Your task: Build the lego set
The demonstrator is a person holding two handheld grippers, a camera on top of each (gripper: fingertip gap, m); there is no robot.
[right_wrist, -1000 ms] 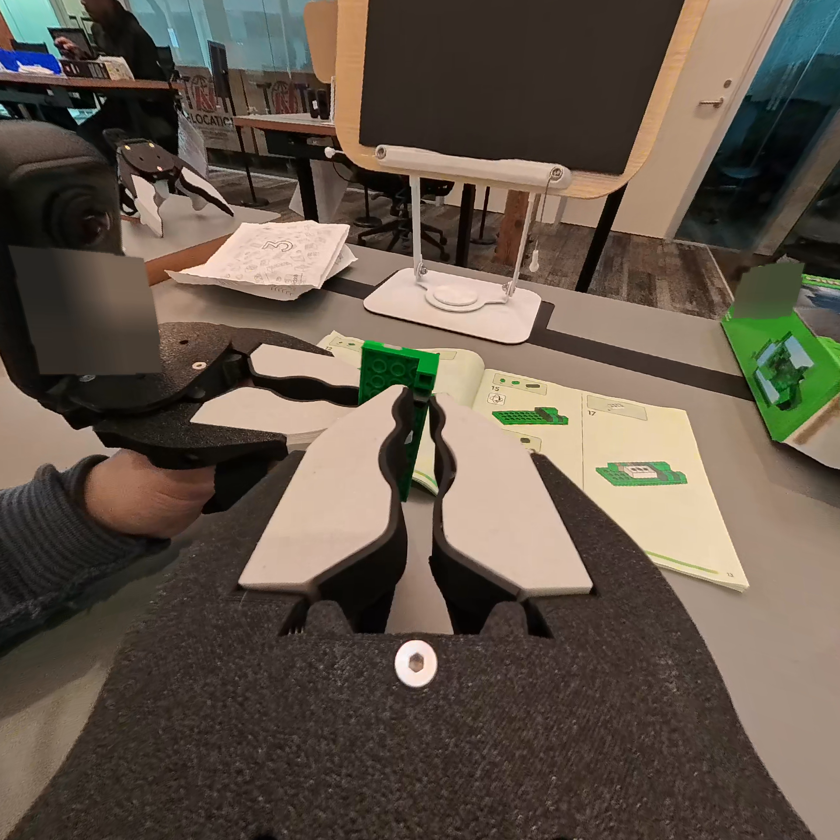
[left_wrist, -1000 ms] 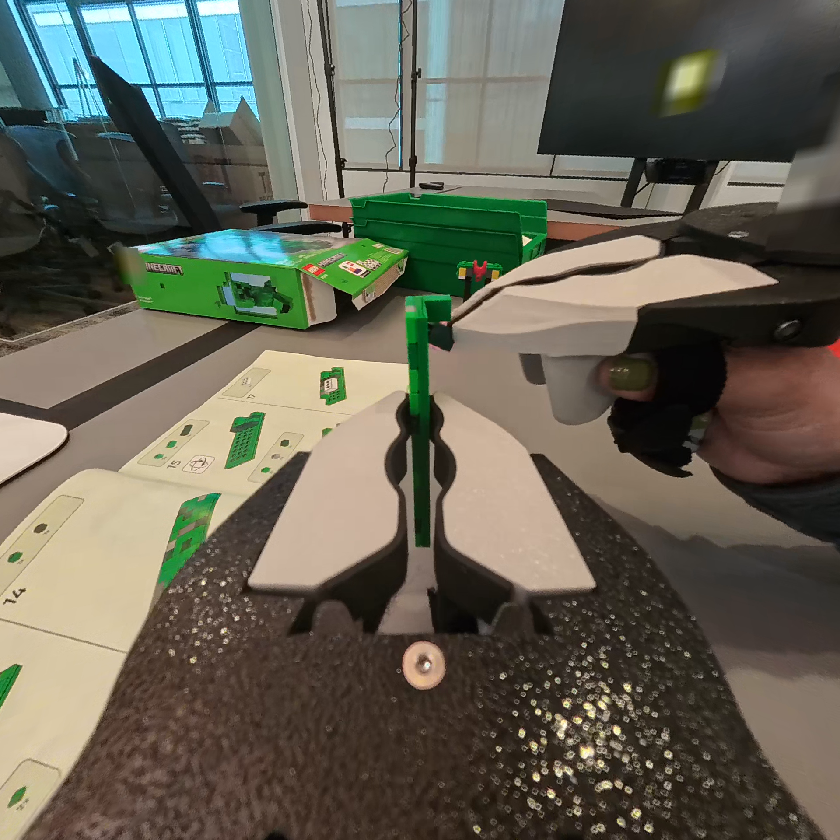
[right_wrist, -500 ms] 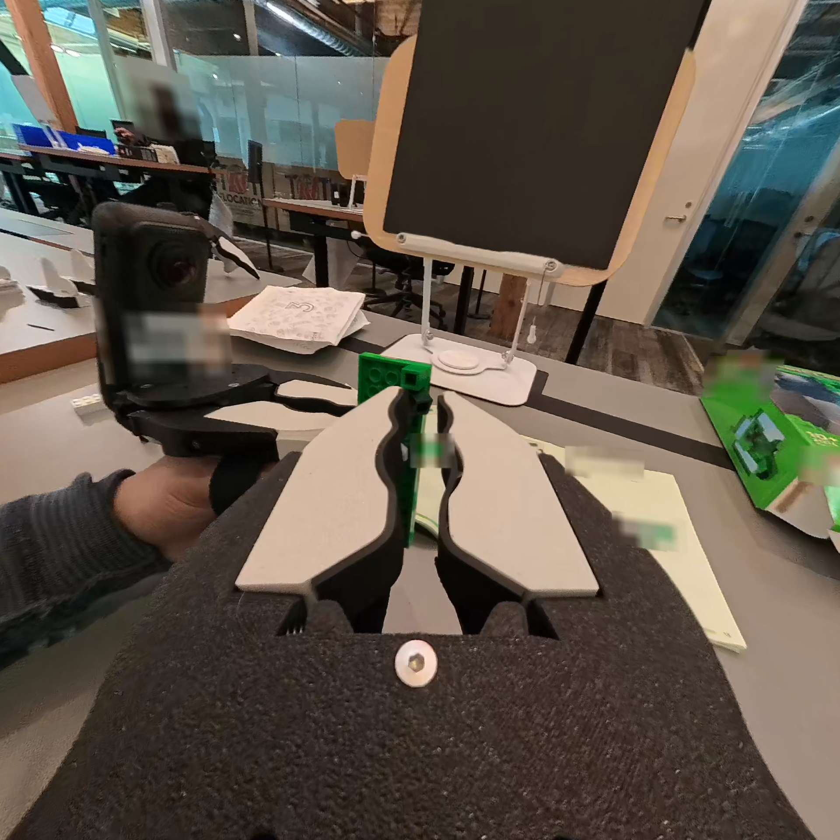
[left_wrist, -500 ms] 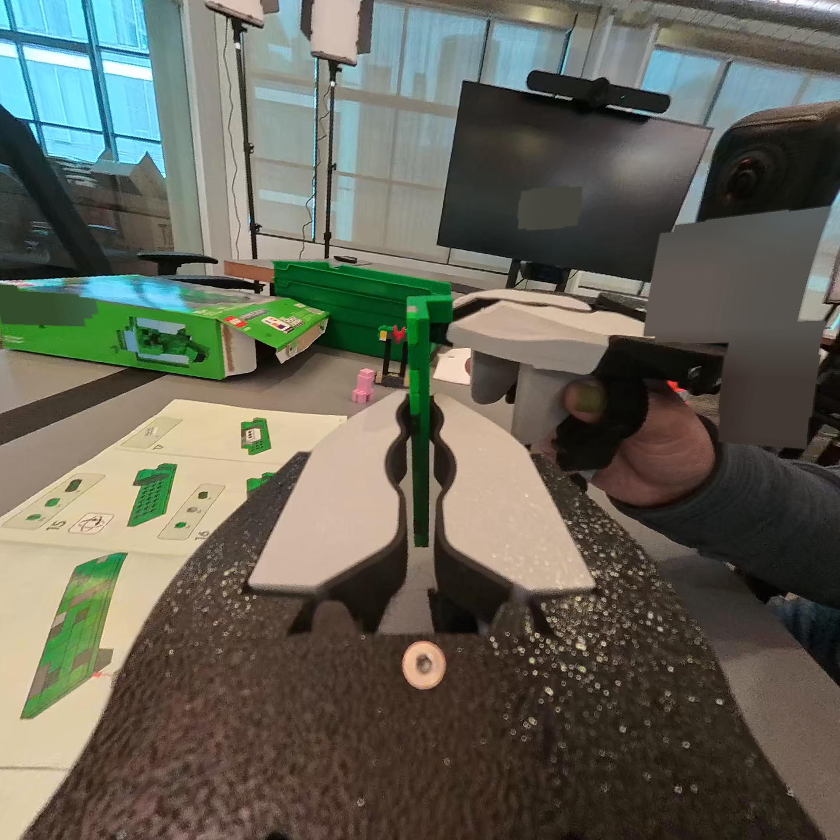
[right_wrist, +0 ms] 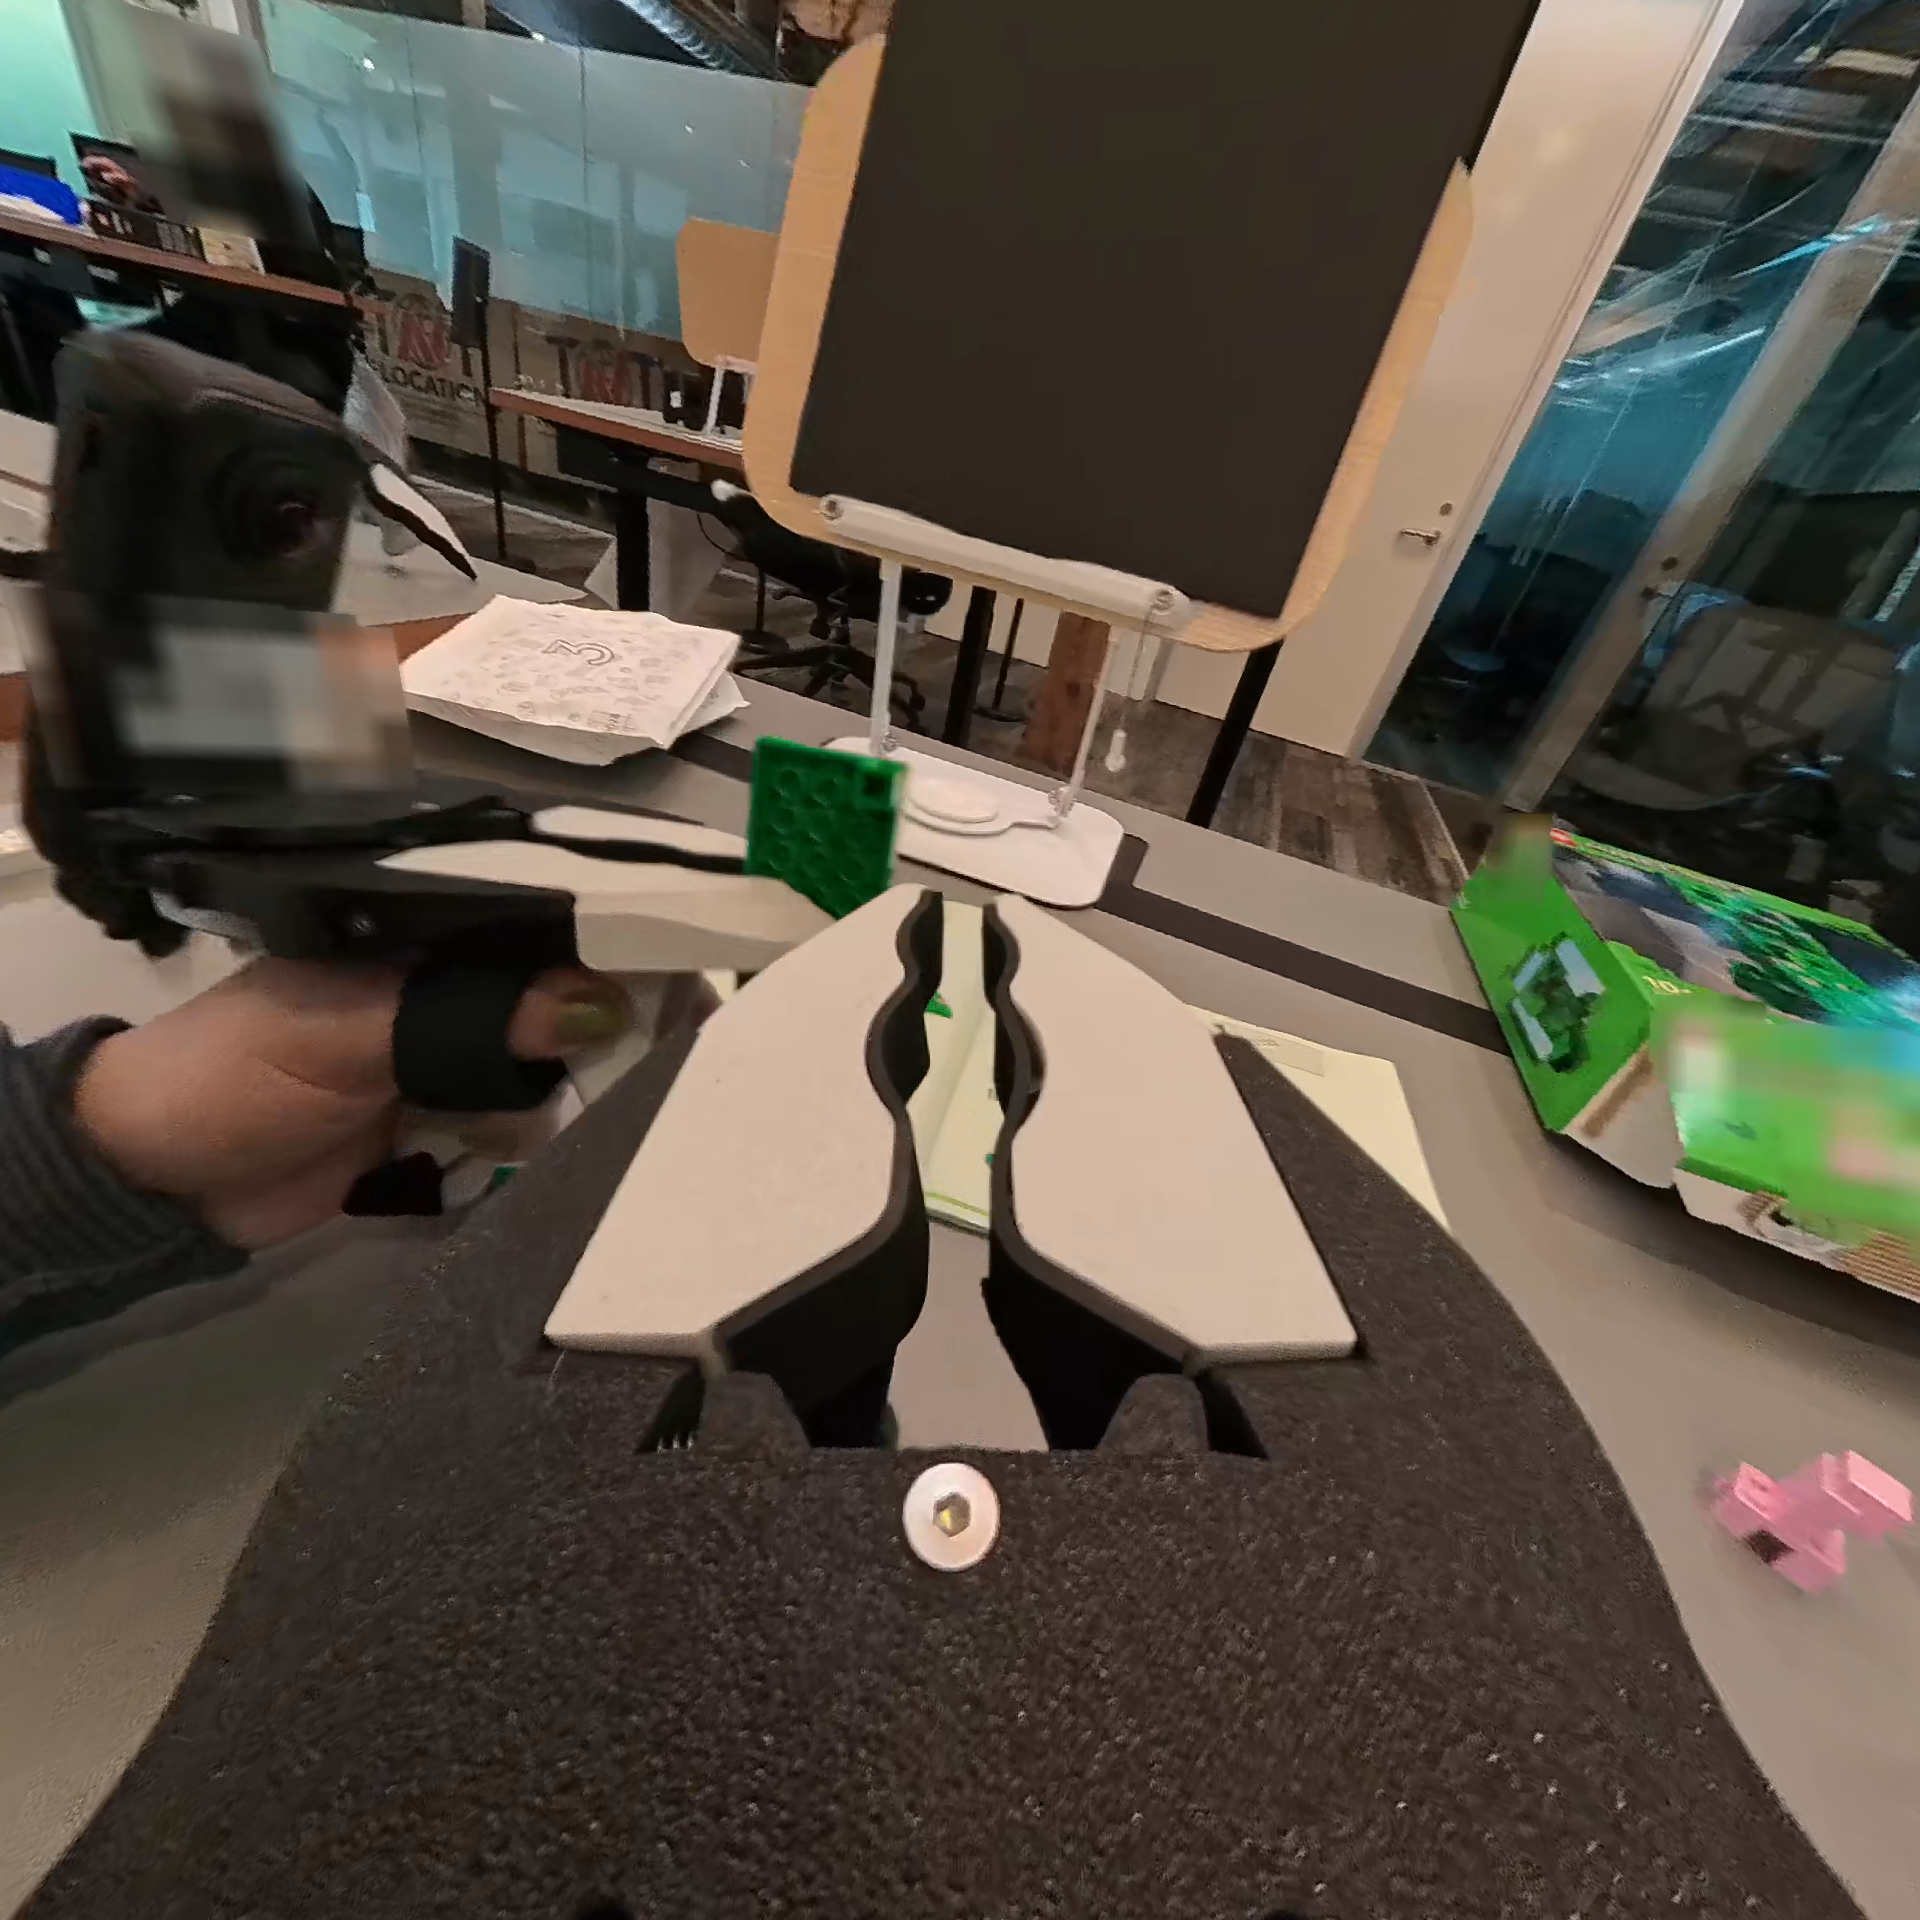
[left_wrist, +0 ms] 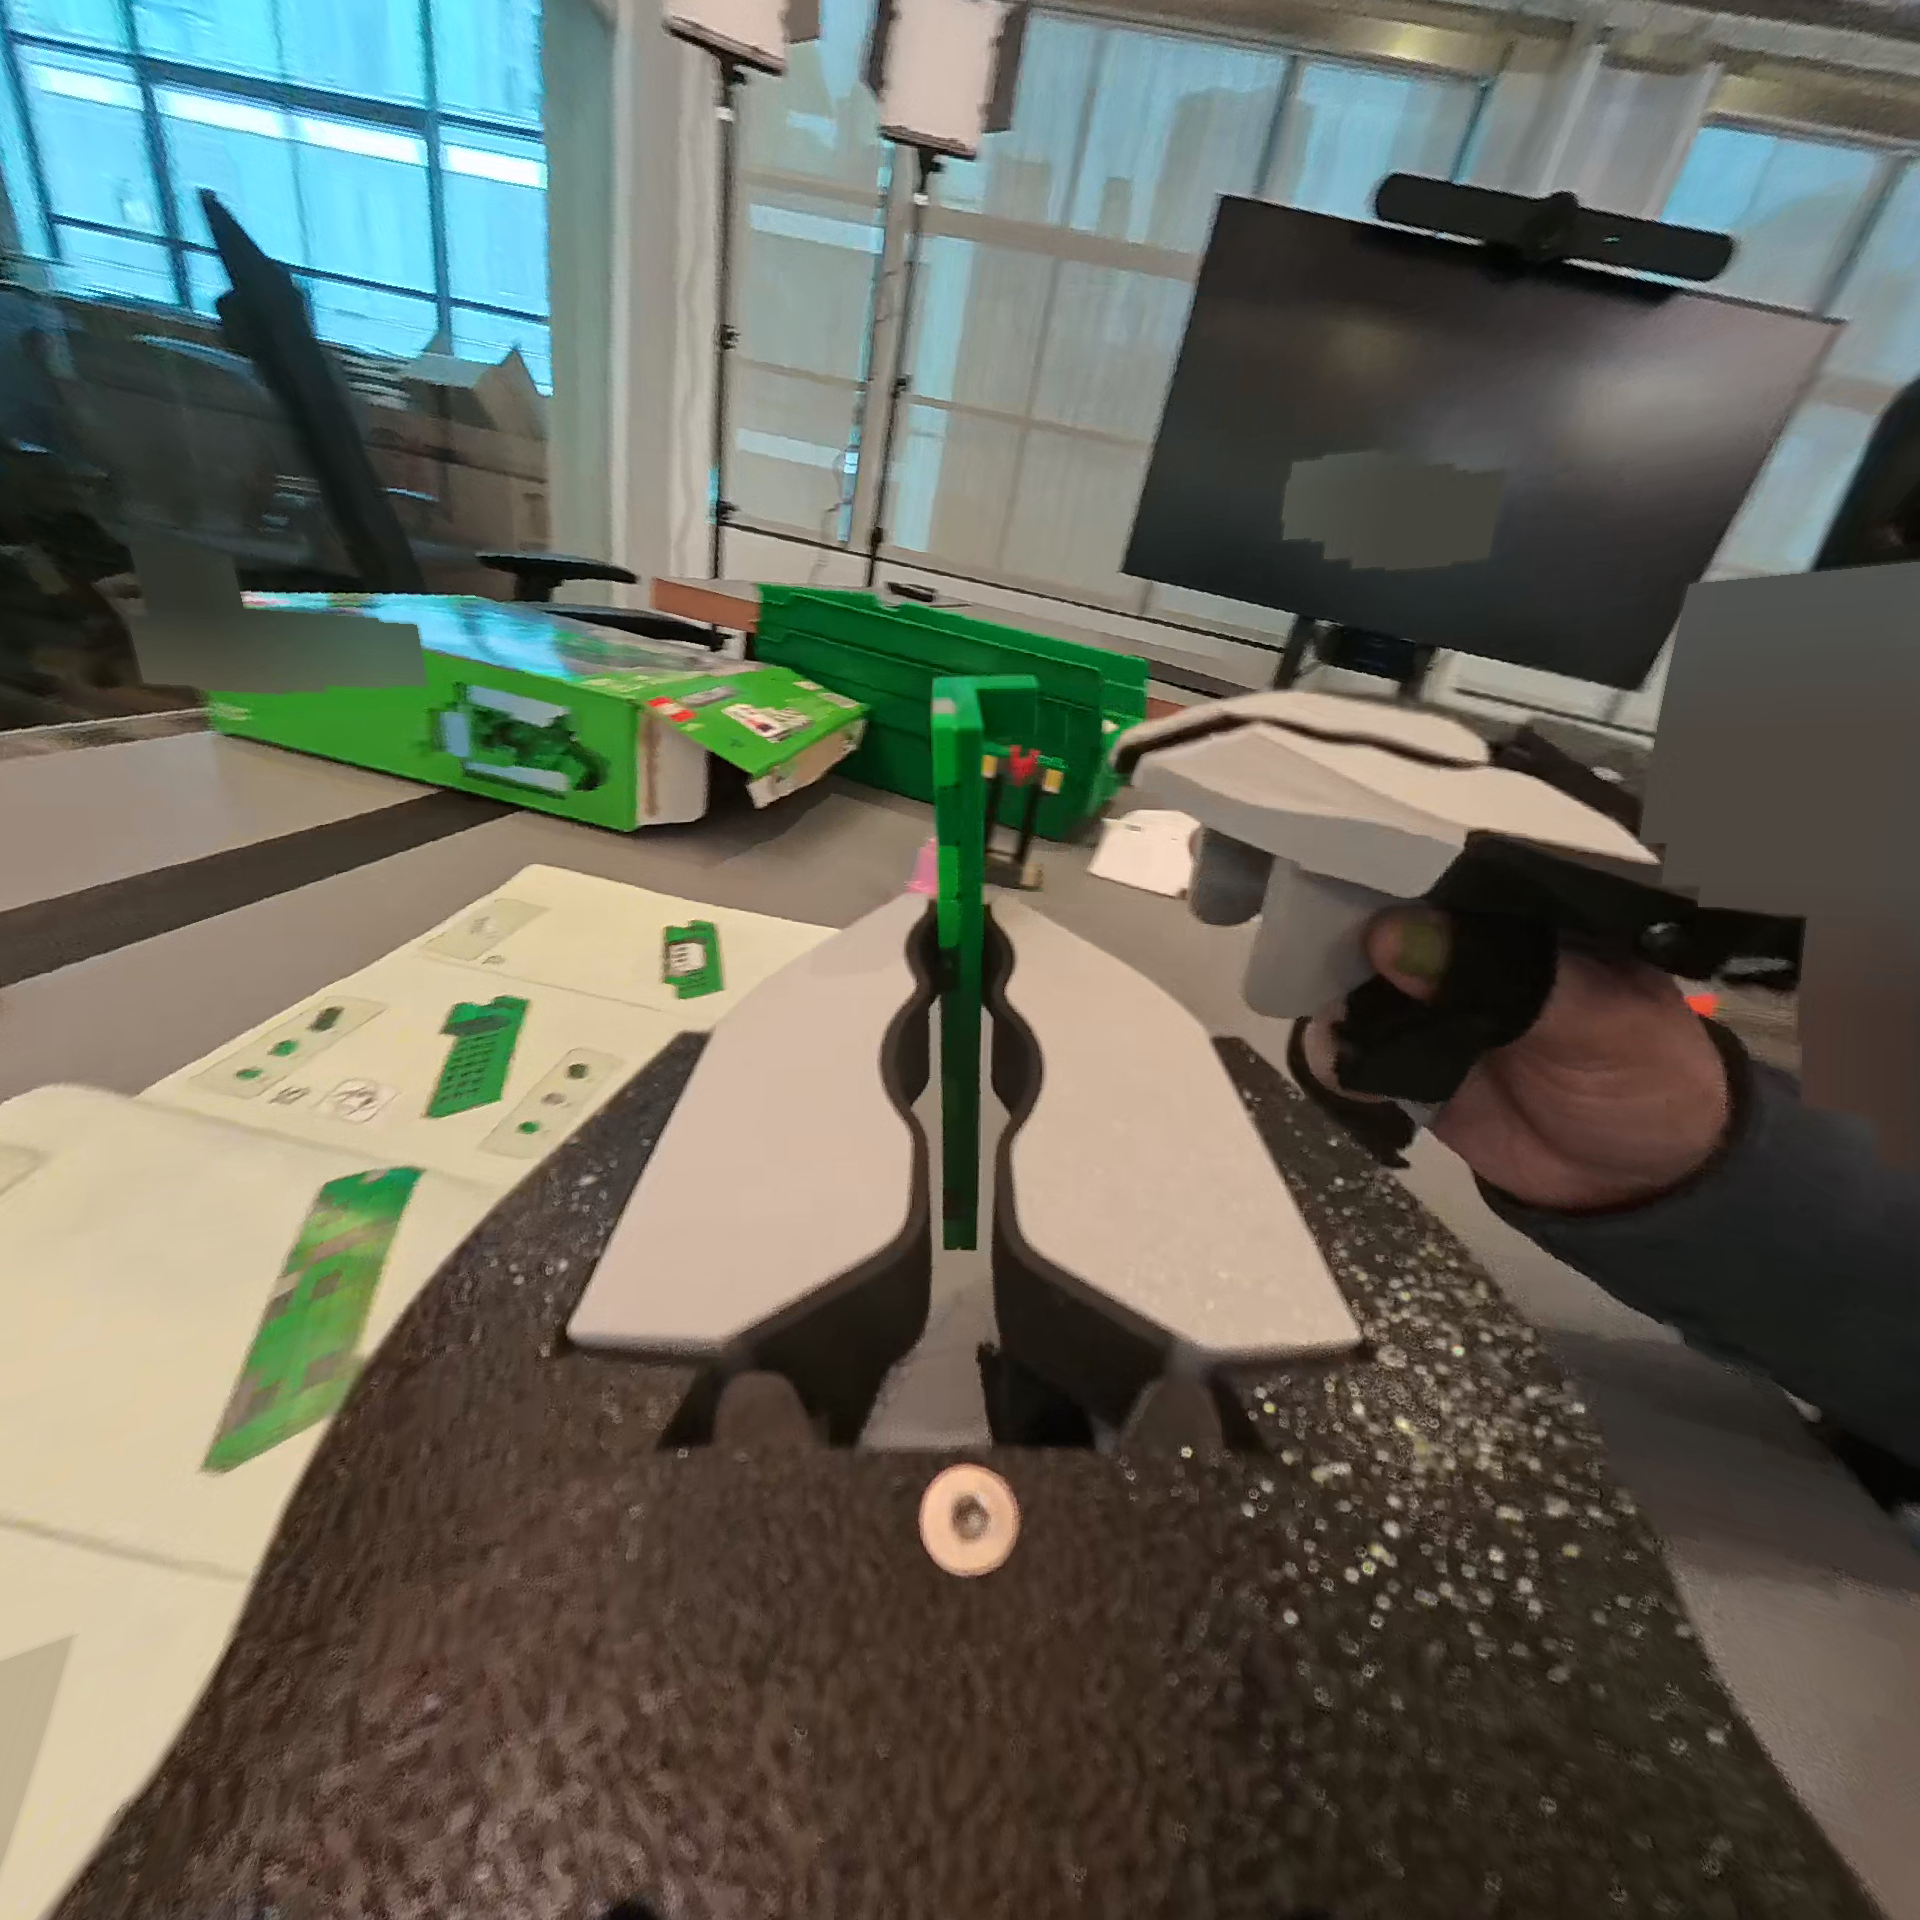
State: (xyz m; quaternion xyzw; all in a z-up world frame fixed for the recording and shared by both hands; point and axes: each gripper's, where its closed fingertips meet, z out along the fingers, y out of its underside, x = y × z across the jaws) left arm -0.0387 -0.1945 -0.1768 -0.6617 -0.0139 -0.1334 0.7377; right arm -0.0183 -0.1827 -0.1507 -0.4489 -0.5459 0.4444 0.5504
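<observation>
Between the pale fingers (left_wrist: 800, 1122) of the left gripper (left_wrist: 958, 925) stands a thin green brick plate (left_wrist: 958, 997), held on edge and upright, with both pads pressed against its flat faces and its upper half rising clear of the fingertips. A short green piece juts to the right at the plate's top corner, so some joining appears to be done already, though how much more building remains cannot be judged from what shows. From the right wrist view the same plate (right_wrist: 821, 821) shows its underside of round sockets, with the left gripper (right_wrist: 727, 883) coming in from the left and gripped by a hand (right_wrist: 260, 1091) in a black fingerless glove. The right gripper (right_wrist: 961, 914) has its jaws a narrow slit apart with nothing between them; only the booklet shows through the gap, and its tips sit just beside the plate without touching it. In the left view that gripper (left_wrist: 1132, 743) hovers near the plate's top right, apart from it. Below lies an open instruction booklet (left_wrist: 312, 1039) on the grey table (left_wrist: 208, 790). Farther off are a green toy box (left_wrist: 468, 727), a green bin (left_wrist: 935, 665), a small pink brick figure (right_wrist: 1808, 1507) and a dark screen on a stand (right_wrist: 1091, 312).
</observation>
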